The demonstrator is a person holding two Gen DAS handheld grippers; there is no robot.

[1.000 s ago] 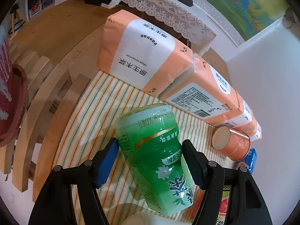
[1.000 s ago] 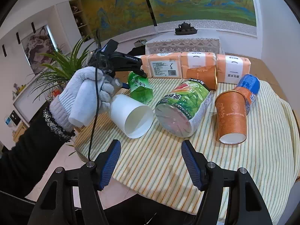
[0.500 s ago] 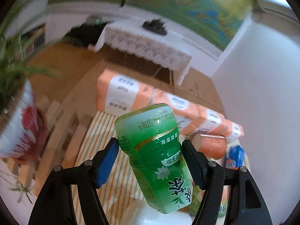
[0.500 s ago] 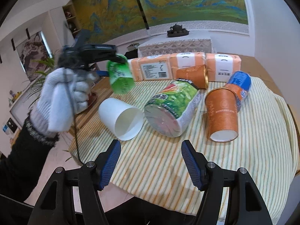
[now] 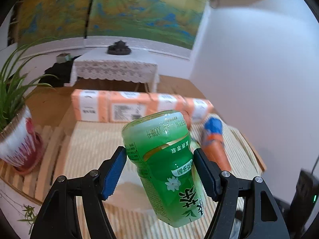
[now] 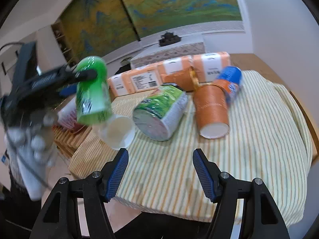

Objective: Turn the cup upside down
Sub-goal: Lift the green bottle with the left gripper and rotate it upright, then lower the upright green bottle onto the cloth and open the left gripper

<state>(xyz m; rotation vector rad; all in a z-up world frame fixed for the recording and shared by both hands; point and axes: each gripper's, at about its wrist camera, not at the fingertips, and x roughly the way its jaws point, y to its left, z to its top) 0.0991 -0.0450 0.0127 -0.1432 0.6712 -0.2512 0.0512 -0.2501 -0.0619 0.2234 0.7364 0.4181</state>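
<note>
Between blue pads (image 5: 113, 174), green cup (image 5: 165, 165) tilts, mouth-down.

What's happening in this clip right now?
The left gripper is clamped on a green cup and holds it in the air above the striped tablecloth, closed end up and open mouth toward the table. The right gripper hangs open and empty over the near edge. A white cup and an orange cup lie on their sides.
</note>
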